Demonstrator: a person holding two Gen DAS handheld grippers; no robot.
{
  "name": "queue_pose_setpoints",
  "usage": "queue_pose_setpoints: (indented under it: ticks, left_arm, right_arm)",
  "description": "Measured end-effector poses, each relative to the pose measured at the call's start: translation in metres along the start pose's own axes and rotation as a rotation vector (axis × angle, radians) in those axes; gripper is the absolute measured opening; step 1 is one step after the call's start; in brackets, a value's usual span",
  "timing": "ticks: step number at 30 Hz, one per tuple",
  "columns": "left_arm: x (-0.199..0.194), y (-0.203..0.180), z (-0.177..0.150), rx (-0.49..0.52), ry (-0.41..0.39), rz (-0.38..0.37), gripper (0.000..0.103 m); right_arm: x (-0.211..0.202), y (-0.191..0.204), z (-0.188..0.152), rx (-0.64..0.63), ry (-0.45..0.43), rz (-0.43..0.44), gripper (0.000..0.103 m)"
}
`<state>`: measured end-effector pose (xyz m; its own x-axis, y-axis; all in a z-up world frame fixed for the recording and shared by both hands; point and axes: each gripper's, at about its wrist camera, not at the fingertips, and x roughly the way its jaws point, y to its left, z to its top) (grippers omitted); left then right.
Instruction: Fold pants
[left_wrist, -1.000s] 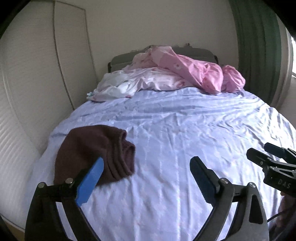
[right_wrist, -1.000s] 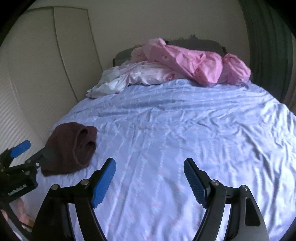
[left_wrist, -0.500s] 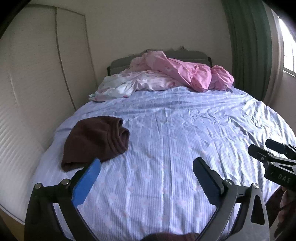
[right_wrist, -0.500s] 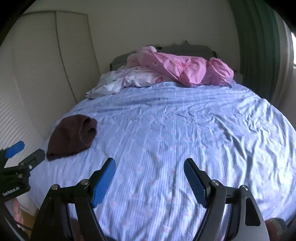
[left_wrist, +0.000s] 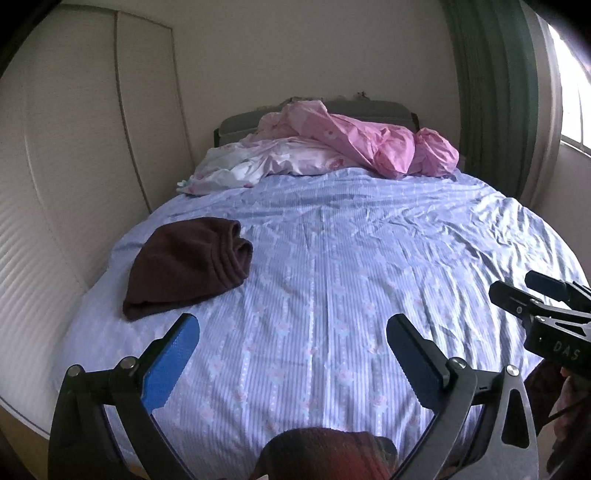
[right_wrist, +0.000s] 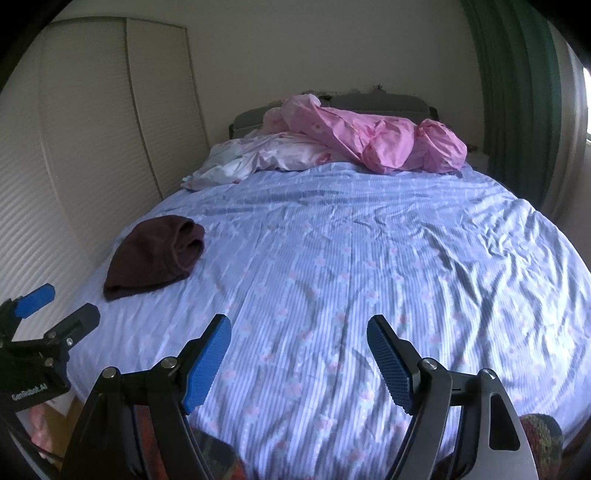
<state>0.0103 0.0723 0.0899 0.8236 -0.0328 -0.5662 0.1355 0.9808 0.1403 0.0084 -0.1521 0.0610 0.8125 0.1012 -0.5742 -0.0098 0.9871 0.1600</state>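
At the far left stands a pale wardrobe (left_wrist: 85, 155), and beside it, on the left part of the bed (left_wrist: 369, 280), lie the brown pants (left_wrist: 188, 266), already bundled into a compact fold with rolled edges facing right. The left claw (left_wrist: 291, 354) hovers over the near edge of the bed, apart from the pants; its jaws have just been opening and now stand wide with nothing between them. The right claw (right_wrist: 299, 354) sits to its right, jaws partly open and likewise empty, over bare striped sheet. Pink bedding (left_wrist: 369, 147) is heaped at the headboard, and a green curtain (left_wrist: 495, 96) hangs at the far right. The fold looks finished, or close to it. The risk from here is undoing it: the bundle is soft and loosely stacked, so a claw brushing past or pinching only the top layer could drag it open. It also lies near the bed's left edge, so a nudge that way could slide it off.
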Motion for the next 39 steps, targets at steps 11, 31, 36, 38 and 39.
queue_pose_setpoints:
  ticks: [11, 31, 36, 38, 39]
  left_arm:
    - [-0.010, -0.005, 0.000, 0.008, -0.027, 0.001, 0.103]
    - [-0.018, -0.017, 0.002, 0.024, -0.057, -0.019, 0.103]
    - [-0.018, -0.016, 0.002, 0.021, -0.061, -0.014, 0.103]
    - [-0.018, -0.017, 0.002, 0.024, -0.061, -0.013, 0.103]
    - [-0.018, -0.017, 0.002, 0.021, -0.062, -0.014, 0.103]
  right_arm:
    - [-0.008, 0.004, -0.005, -0.018, -0.015, -0.009, 0.077]
    - [-0.013, -0.006, -0.010, 0.007, -0.008, -0.013, 0.077]
    - [-0.012, -0.008, -0.009, 0.006, -0.002, -0.014, 0.077]
    - [-0.012, -0.008, -0.010, 0.008, -0.004, -0.014, 0.077]
    - [-0.012, -0.008, -0.009, 0.007, -0.002, -0.013, 0.077]
